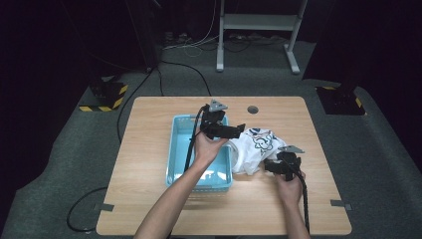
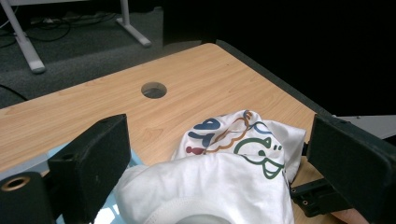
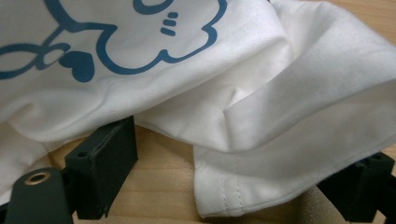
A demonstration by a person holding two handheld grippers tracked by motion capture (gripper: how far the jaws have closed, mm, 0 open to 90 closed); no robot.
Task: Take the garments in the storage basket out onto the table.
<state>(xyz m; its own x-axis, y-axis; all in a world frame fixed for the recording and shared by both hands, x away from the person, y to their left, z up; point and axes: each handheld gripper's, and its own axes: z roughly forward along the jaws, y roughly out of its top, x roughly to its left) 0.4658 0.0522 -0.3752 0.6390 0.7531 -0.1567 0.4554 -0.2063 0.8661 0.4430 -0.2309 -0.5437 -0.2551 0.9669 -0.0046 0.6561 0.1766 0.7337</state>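
A white shirt (image 1: 254, 149) with a cartoon print lies crumpled on the table (image 1: 149, 209), just right of centre, its left edge draped over the right rim of a blue bin (image 1: 181, 149). The left gripper (image 1: 238, 130) sits at the shirt's 10 o'clock, above the bin's far right corner. In the left gripper view its jaws stand wide apart, with the shirt (image 2: 219, 186) bunched between them but not pinched. The right gripper (image 1: 268, 167) is at the shirt's 5 o'clock, low on the table. In the right gripper view its jaws are also spread, and a hemmed fold of the shirt (image 3: 289, 140) lies across the gap between them and over the right jaw. A round hole (image 1: 253, 109) lies in the table at the shirt's 12 o'clock.
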